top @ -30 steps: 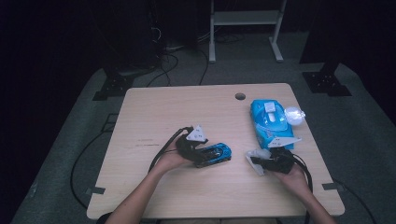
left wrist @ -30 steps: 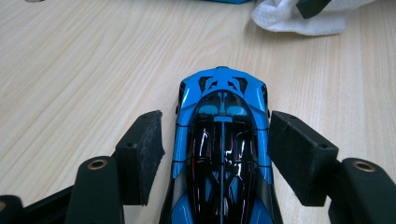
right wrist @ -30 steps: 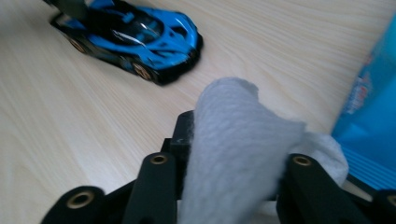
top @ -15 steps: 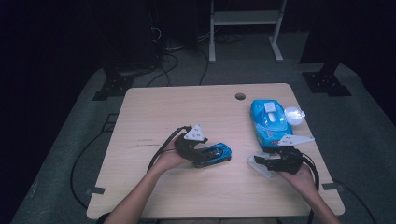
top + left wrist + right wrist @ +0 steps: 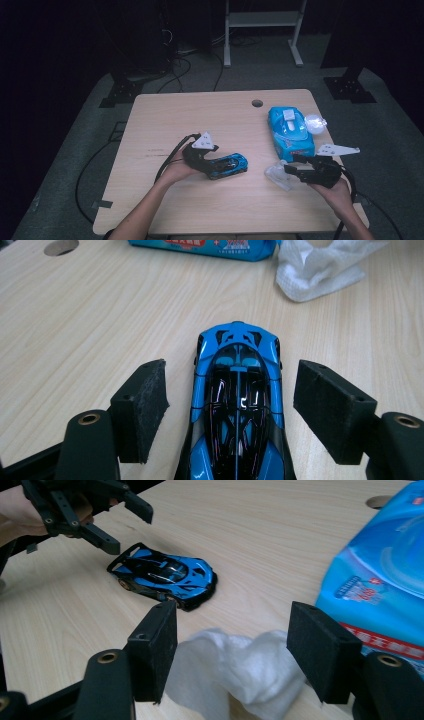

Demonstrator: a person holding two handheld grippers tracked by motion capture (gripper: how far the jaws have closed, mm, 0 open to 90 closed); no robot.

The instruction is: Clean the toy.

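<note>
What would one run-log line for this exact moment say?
left tongs: open, astride blue toy car, pads clear | right tongs: open over white wipe | wipes pack: behind on table

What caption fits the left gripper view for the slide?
Open left gripper straddles the blue toy car, pads clear of it; crumpled wipe lies beyond.
</note>
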